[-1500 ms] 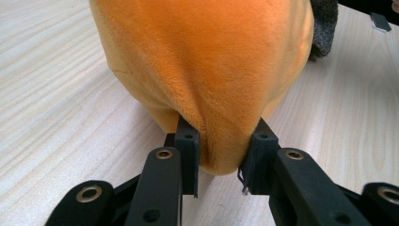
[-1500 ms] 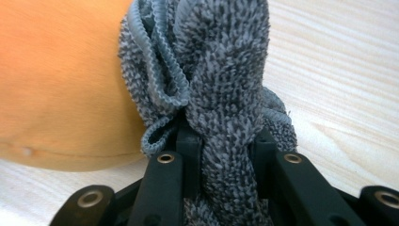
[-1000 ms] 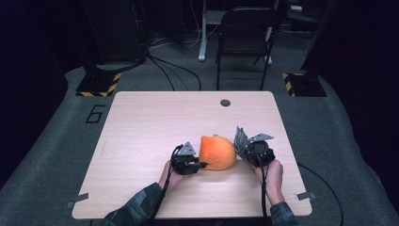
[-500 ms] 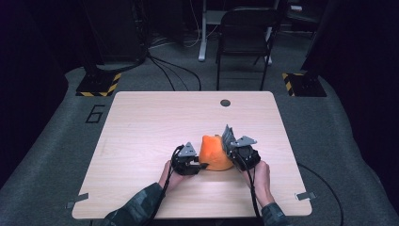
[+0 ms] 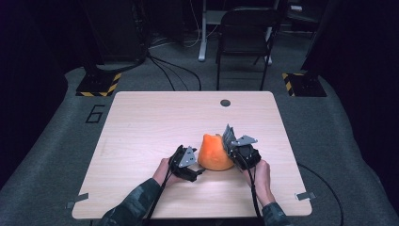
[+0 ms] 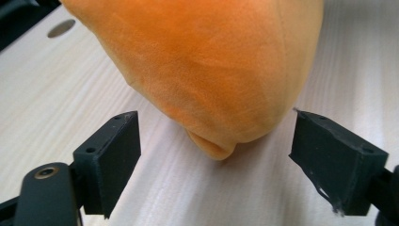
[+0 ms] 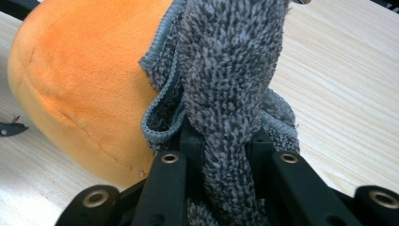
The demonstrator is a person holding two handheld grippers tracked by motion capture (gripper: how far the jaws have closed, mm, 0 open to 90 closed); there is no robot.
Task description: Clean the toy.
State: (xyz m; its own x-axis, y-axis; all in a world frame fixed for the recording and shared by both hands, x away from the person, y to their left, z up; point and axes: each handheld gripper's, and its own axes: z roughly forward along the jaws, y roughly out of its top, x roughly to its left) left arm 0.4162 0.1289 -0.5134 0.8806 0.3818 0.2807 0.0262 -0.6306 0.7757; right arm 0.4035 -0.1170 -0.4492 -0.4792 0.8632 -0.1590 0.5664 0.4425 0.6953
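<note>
We see an orange plush object (image 5: 214, 153) resting on the wooden table (image 5: 150, 122), toward the 5 o'clock part of the tabletop in the high view. It stands between the two grippers.

Left gripper (image 5: 201, 172): it sits at the object's 8 o'clock side in the high view, held low over the table. Its jaws have just been opening. In the left gripper view they stand wide apart, one at 8 o'clock and one at 4 o'clock of the frame. The rounded lower end of the orange plush object (image 6: 207, 80) lies ahead of and between them, and we see a clear gap between each pad and the plush. This gripper holds nothing.

Right gripper (image 5: 229, 141): it sits at the object's 3 o'clock side in the high view. Its jaws are clamped tight on a grey microfibre cloth (image 5: 228, 135). In the right gripper view the grey microfibre cloth (image 7: 230, 80) rises in a bunched fold from between the jaws toward 12 o'clock. The cloth's stitched edge presses against the flank of the orange plush object (image 7: 80, 80), which lies at 9 o'clock of that frame.

A small dark round hole (image 5: 225, 102) lies in the tabletop at 12 o'clock from the object, well apart from it. A dark chair (image 5: 244, 33) stands on the floor beyond the table's far edge.
</note>
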